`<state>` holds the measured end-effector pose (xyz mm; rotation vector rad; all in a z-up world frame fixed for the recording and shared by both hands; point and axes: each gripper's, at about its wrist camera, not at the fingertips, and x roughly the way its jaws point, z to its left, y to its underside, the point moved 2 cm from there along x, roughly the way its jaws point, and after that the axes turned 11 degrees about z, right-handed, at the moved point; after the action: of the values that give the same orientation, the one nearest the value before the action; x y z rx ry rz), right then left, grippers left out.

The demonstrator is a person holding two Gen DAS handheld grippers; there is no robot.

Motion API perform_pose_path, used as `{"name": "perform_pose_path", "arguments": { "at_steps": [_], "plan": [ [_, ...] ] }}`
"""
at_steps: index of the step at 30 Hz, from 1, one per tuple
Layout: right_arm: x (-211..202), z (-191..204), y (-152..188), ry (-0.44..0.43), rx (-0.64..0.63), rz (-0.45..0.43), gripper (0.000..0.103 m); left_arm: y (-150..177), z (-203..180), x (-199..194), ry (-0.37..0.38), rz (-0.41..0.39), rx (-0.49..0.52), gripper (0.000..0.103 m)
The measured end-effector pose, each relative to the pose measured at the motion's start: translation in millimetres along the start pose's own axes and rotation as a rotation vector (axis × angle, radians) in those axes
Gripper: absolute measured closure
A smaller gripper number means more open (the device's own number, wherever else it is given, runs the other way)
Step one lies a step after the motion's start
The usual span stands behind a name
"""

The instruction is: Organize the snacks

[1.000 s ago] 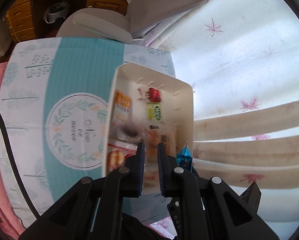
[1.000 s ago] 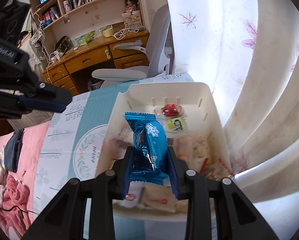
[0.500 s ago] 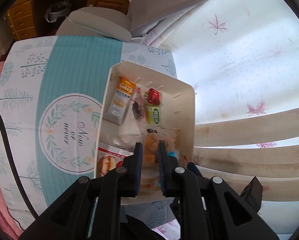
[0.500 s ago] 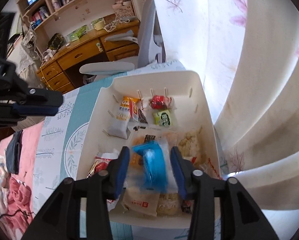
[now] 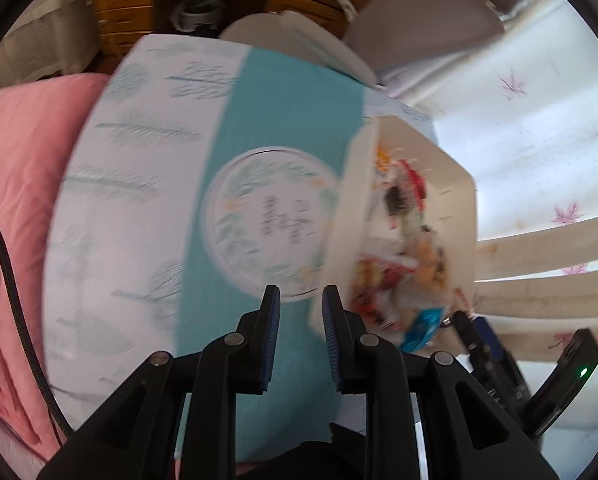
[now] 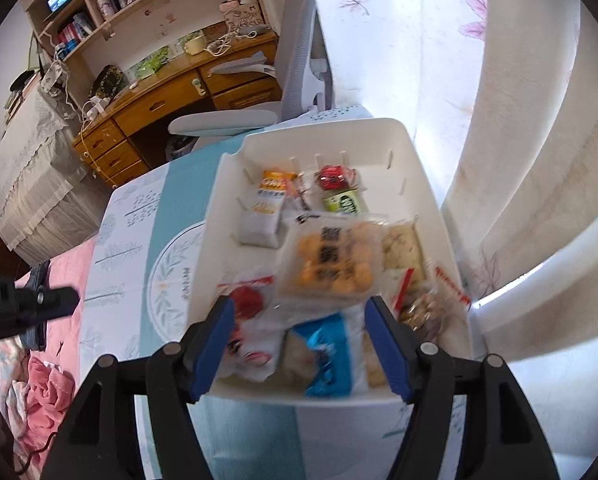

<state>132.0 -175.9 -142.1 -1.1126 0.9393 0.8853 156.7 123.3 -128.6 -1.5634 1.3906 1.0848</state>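
Over white plastic bin (image 6: 427,184) | right gripper (image 6: 301,344) jaws just opening, blue foil snack packet (image 6: 327,356) released | left gripper (image 5: 299,336) jaws slightly apart, opening, empty

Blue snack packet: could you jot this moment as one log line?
blue snack packet: lying in white bin | right tongs: jaws just opened, packet loose between them | left tongs: empty, over tablecloth

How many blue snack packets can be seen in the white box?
1. The blue foil snack packet lies at the near end of the white plastic box, on other snacks; more may be hidden underneath.
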Motion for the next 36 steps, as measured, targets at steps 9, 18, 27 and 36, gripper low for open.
{"name": "perform_pose_path", "arguments": {
  "at_steps": [9, 18, 27, 36],
  "plan": [
    [-18.6, 57.0, 50.8, -0.019, -0.033, -0.008, 0.028, 73.7, 100.1, -34.6, -0.015, -0.064, -0.099, 0.076],
    [-28.2, 89.5, 107.8, -0.079, -0.053, 0.036, 0.026, 137.0, 127.2, -45.6, -0.047, -0.063, -0.071, 0.076],
    [-57.6, 68.6, 122.4, -0.080, -0.088, 0.097, 0.020, 164.2, 68.7, -59.3, -0.026, -0.098, 0.026, 0.064],
    [-97.6, 17.4, 127.6, -0.096, -0.029, 0.159, 0.012, 174.6, -23.3, -62.5, -0.031, -0.114, 0.173, 0.037]
  ]
}}
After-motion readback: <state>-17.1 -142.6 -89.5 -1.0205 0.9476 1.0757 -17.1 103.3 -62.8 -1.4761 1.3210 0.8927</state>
